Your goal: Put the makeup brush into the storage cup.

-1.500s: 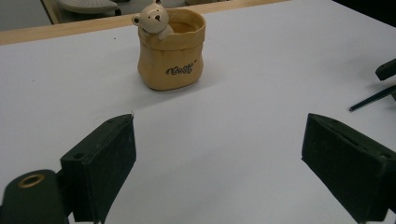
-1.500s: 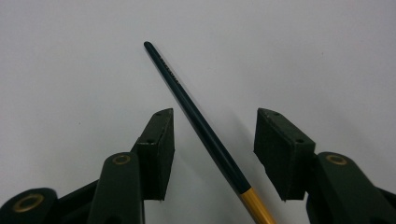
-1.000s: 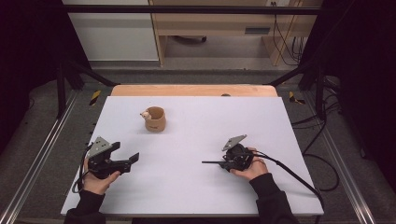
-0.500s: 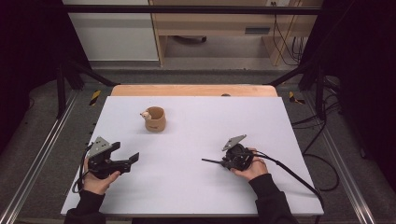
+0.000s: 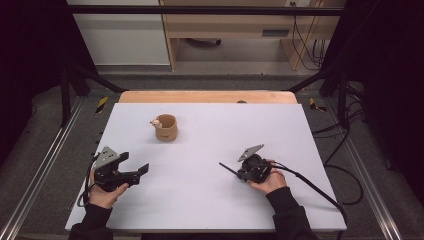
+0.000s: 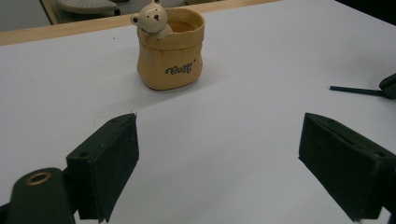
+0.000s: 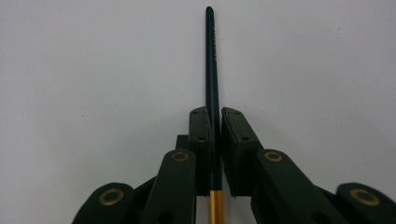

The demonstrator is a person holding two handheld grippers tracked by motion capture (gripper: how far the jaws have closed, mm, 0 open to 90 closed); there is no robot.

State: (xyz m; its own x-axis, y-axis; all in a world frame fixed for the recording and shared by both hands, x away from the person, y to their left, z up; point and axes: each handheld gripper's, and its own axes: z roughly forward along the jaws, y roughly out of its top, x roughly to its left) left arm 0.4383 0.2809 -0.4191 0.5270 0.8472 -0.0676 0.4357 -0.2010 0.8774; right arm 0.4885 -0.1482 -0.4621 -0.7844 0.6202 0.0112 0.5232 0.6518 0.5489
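— What do we have in the right gripper (image 7: 214,119)?

— We see its jaws pressed together on a thin dark stick (image 7: 212,60) with a gold lower section; they have just been closing onto it. The pads grip it near that gold part, and the dark length runs straight out past the jaw tips.

— Which way does its long axis lie?

— In line with the gripper itself. From above, the right gripper (image 5: 239,171) sits at the right of the white table (image 5: 210,210), near the person's edge, and the stick (image 5: 227,168) lies low over the surface, roughly level, its dark tip pointing toward the left side of the table and slightly away from the person. We cannot tell whether the tip touches the table.

— And the left gripper (image 6: 219,154)?

— Its jaws stand wide apart with nothing between them. From above, the left gripper (image 5: 142,170) rests near the left front of the table, well apart from the right one.

— Beyond them?

— A tan pot (image 6: 171,49) with a small bear figure (image 6: 152,17) on its rim stands upright farther back, well apart from the stick.
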